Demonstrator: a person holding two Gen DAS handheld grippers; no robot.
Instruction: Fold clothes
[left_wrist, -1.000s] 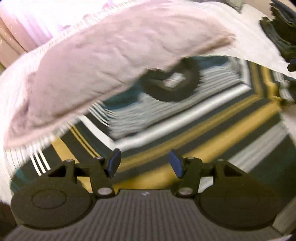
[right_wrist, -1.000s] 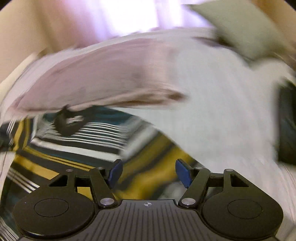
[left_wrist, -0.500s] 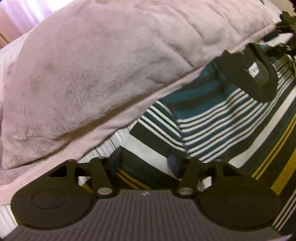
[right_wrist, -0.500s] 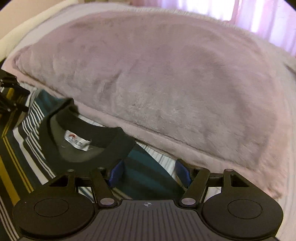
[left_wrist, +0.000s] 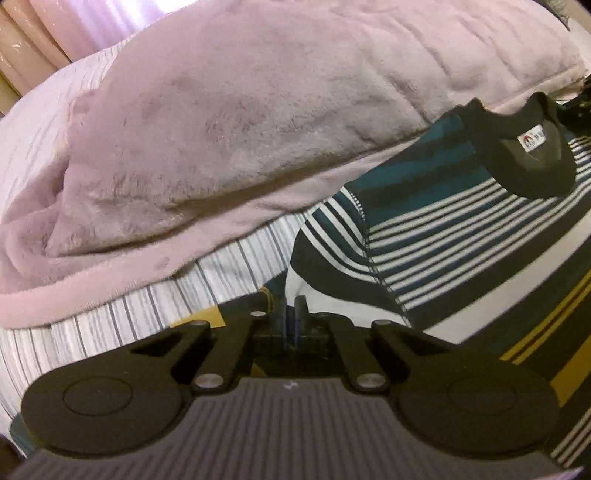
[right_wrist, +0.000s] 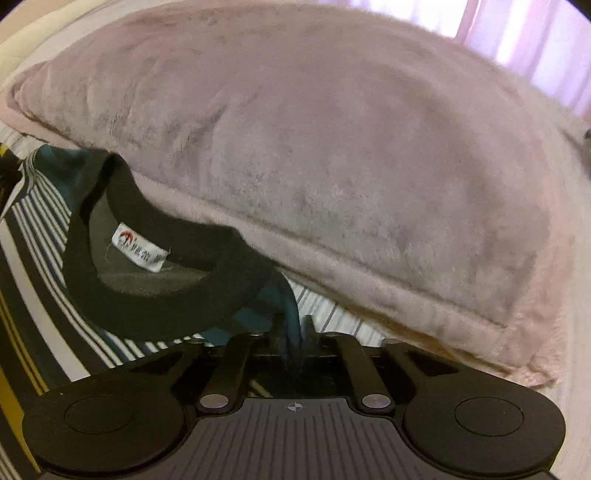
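Note:
A striped sweater in teal, white, black and mustard lies flat on the bed, its black collar with a white label pointing at the pillow. My left gripper is shut on the sweater's shoulder edge near the sleeve seam. In the right wrist view the same sweater fills the left side, with its collar just ahead. My right gripper is shut on the teal shoulder fabric beside the collar.
A big plush pink pillow lies right behind the sweater, its hem touching the collar; it also fills the right wrist view. A striped white bedsheet shows beneath. Pink curtains hang behind.
Both grippers were open above the sweater and have dropped to its shoulders. Each has now shut on the fabric, one on either side of the collar.

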